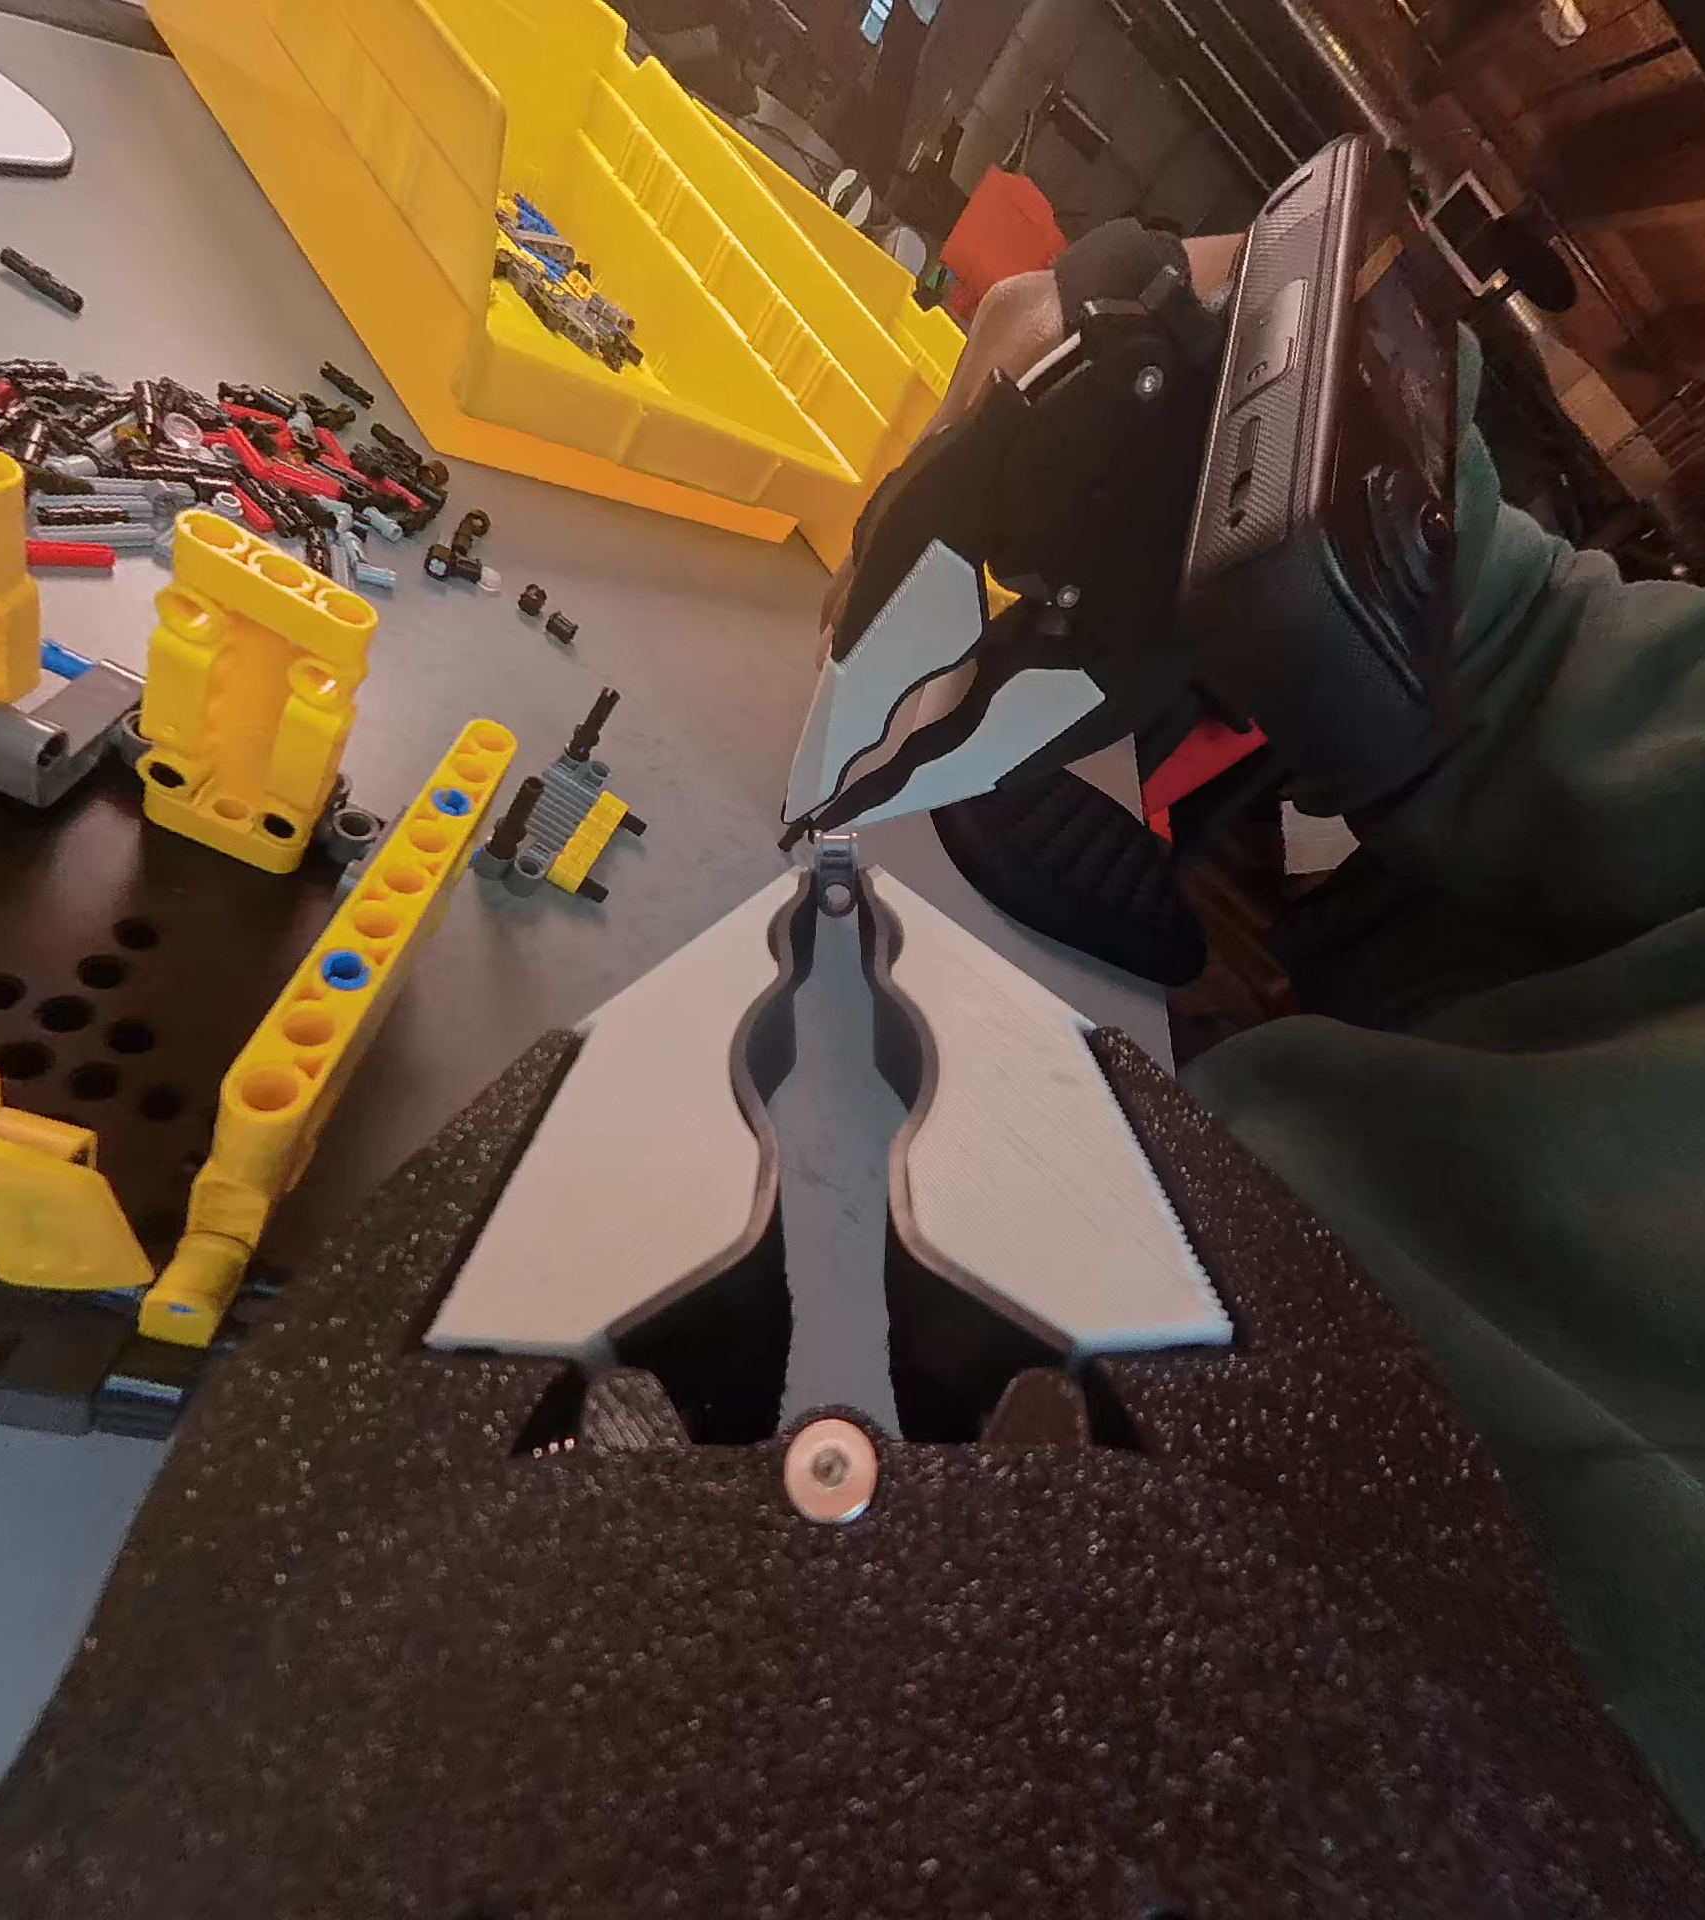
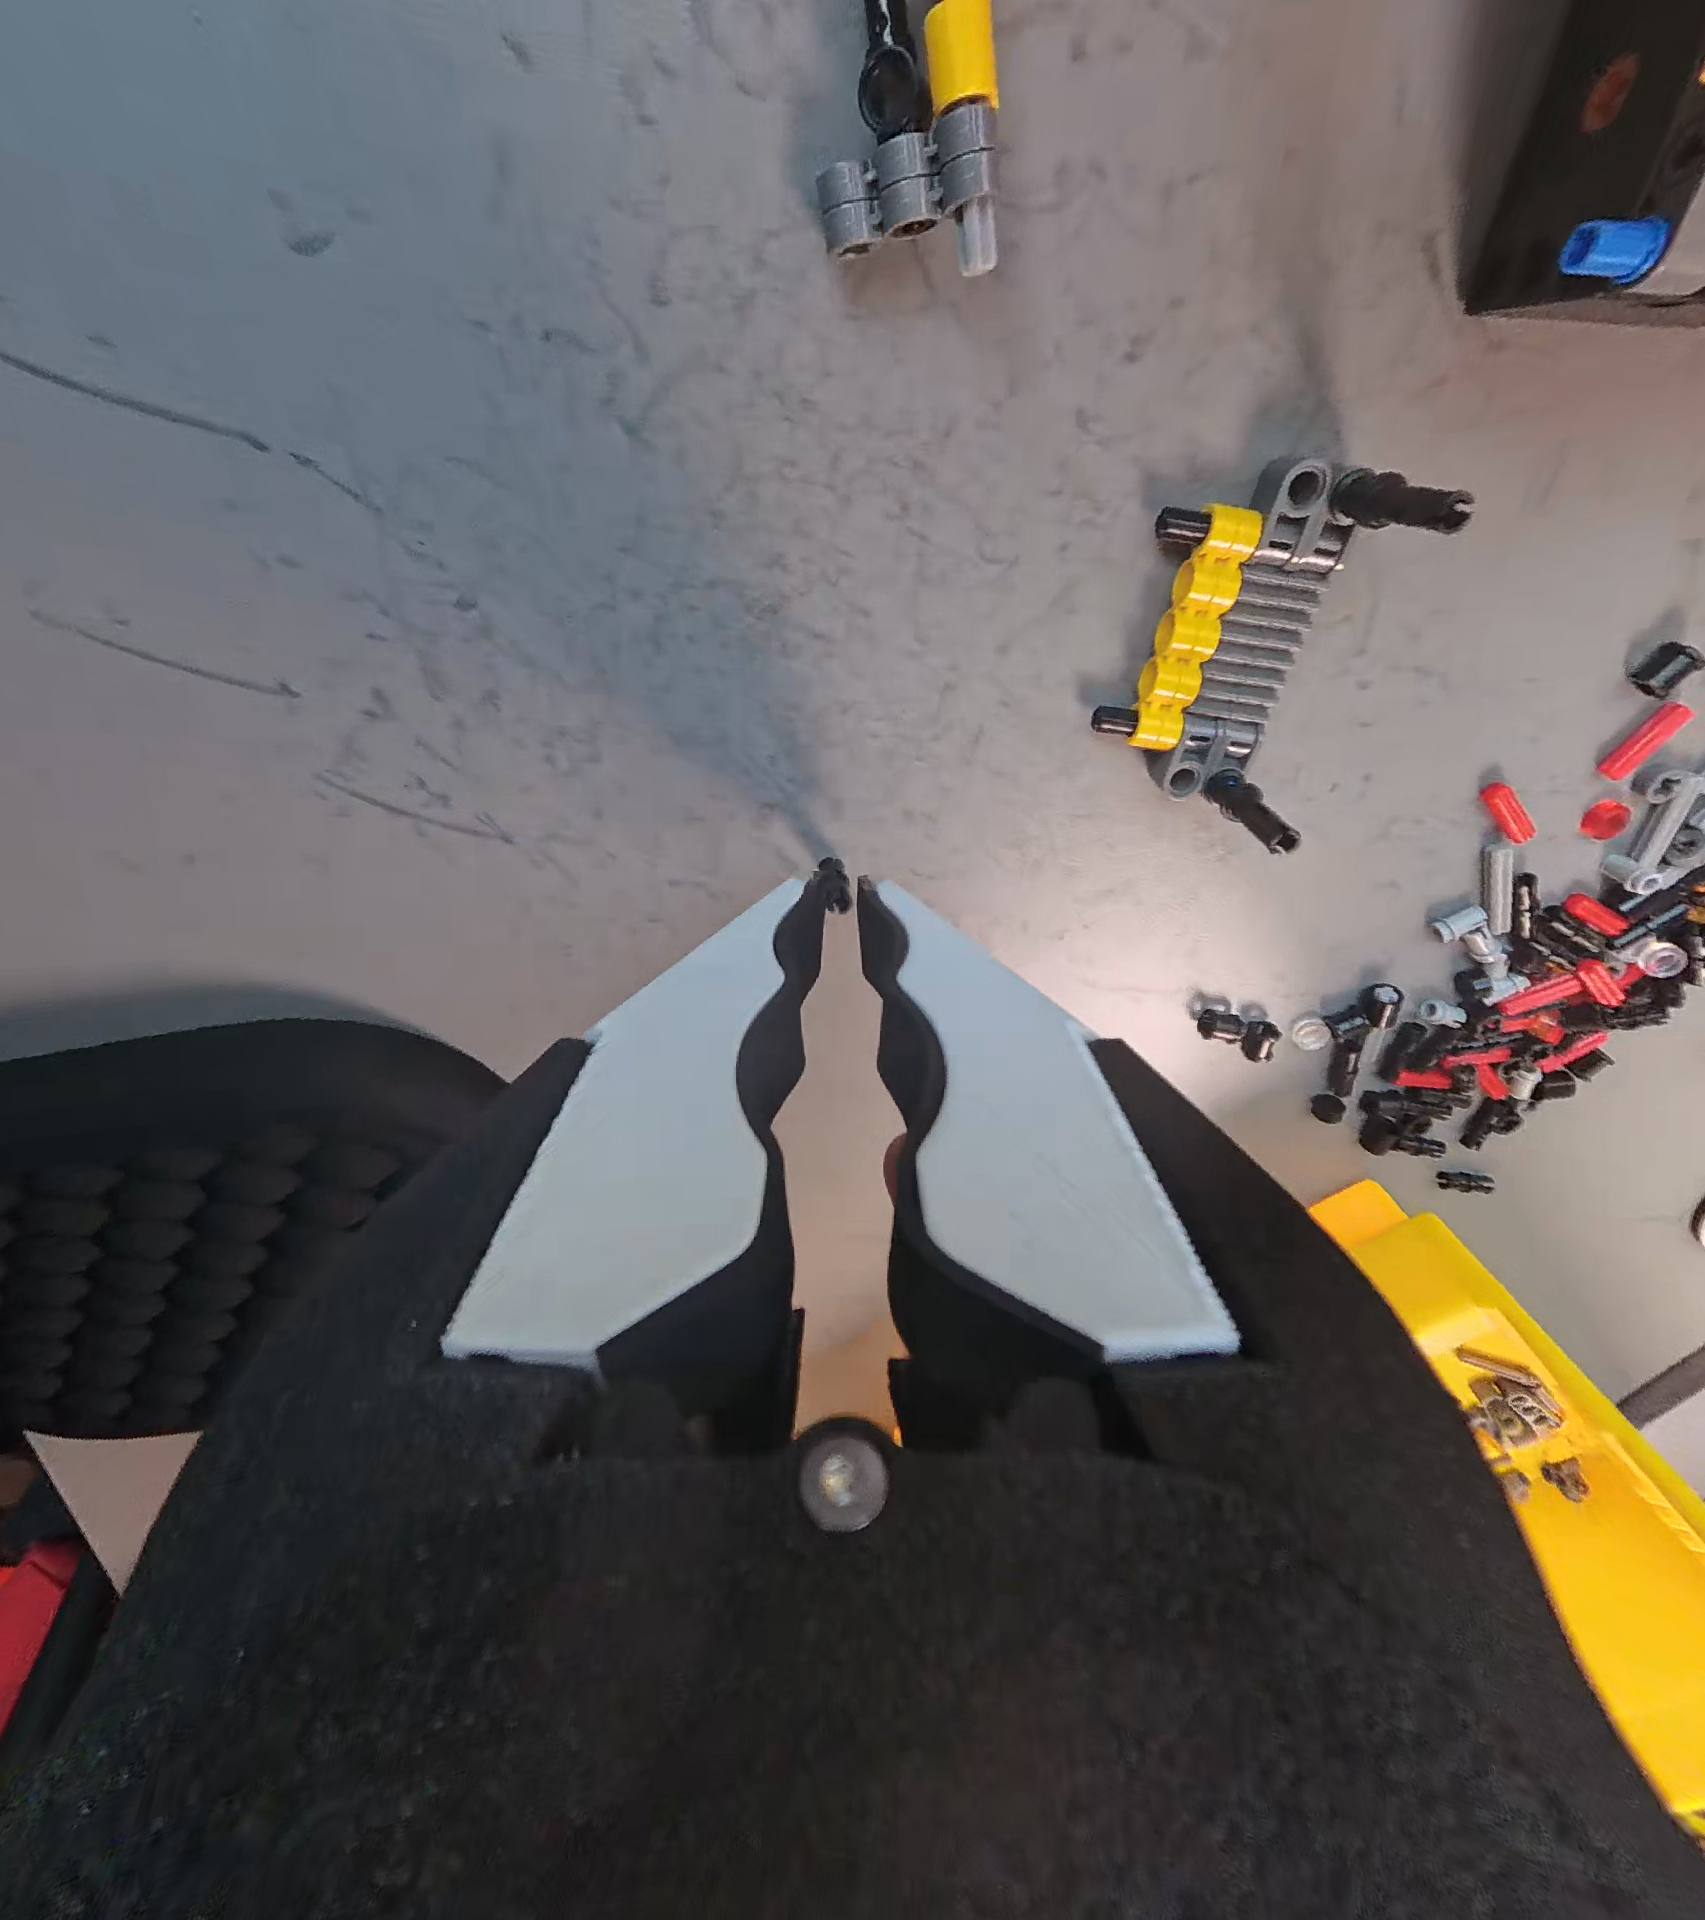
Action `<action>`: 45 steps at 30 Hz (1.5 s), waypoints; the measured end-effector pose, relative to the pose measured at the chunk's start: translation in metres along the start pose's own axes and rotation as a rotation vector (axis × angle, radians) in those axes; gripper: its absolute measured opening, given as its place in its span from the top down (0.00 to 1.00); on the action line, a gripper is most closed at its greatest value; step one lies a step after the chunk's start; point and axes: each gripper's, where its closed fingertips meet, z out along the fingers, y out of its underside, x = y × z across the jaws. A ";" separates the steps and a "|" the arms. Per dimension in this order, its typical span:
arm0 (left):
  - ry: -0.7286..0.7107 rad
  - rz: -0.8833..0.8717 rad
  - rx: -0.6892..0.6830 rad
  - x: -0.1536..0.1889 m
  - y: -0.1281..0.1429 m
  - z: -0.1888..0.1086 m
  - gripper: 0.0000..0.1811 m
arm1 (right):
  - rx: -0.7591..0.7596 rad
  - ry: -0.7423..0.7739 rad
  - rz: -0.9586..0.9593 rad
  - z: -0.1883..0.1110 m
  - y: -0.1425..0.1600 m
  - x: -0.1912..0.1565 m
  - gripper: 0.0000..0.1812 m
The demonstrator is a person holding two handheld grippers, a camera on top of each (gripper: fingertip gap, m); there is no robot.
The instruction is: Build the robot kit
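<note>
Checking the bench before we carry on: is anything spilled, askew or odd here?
Yes: a heap of small black, red and grey parts lies loose on the table, outside the yellow bin. A few black pins have strayed from it. Nothing looks damaged.

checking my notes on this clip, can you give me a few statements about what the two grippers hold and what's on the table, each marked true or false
1. The left gripper is shut on a small grey connector. True.
2. The right gripper holds a long yellow beam. False: it pinches a tiny black pin; the long yellow beam lies on the table.
3. In the left wrist view, the right gripper's tips are right above the grey connector. True.
4. The pile of loose parts is mostly green and white. False: mostly black, red and grey.
5. A yellow bin stands behind the loose parts. True.
6. The small yellow and grey assembly is held in the air. False: it lies on the grey table.
</note>
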 end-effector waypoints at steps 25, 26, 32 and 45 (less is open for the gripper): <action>0.008 -0.034 -0.015 -0.005 0.005 0.002 0.97 | 0.291 -0.034 0.085 0.002 0.000 0.000 0.92; 0.008 -0.035 -0.015 -0.005 0.005 0.002 0.97 | 0.289 -0.036 0.082 0.003 0.000 -0.001 0.92; 0.010 -0.041 -0.015 -0.005 0.006 0.002 0.97 | 0.267 -0.041 0.077 0.008 0.001 0.000 0.97; 0.143 -0.081 0.121 0.013 -0.017 -0.008 0.97 | 0.884 0.152 0.270 -0.069 -0.047 0.031 0.98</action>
